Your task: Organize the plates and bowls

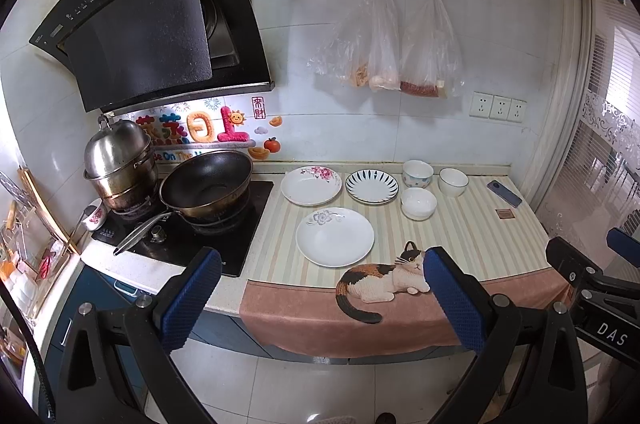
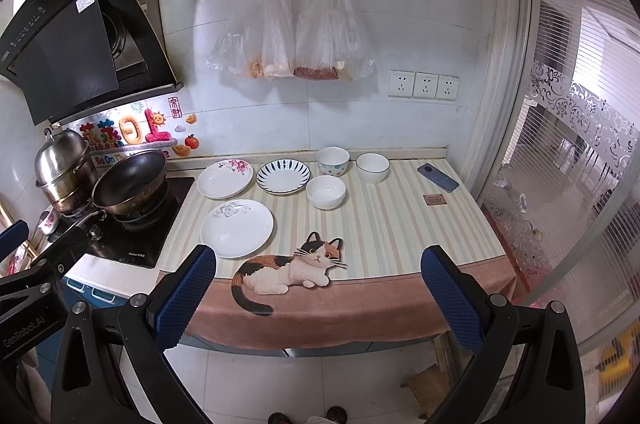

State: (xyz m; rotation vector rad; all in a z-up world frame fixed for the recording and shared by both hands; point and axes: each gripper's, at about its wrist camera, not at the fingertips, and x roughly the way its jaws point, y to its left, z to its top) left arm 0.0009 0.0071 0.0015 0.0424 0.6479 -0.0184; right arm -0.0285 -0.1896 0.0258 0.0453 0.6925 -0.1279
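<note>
left tongs (image 1: 320, 288): spread wide, empty, short of the counter (image 1: 480, 248) | right tongs (image 2: 320, 284): wide, empty | three plates (image 1: 335, 236), three bowls (image 1: 418, 203): on striped mat, unstacked, right of the stove

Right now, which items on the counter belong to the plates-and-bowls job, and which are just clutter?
Job:
pink-flower plate
blue-striped plate
grey-flower plate
patterned bowl
dark-rimmed bowl
plain white bowl

Clutter:
phone
small brown square
wok
steamer pot
hanging bags
</note>
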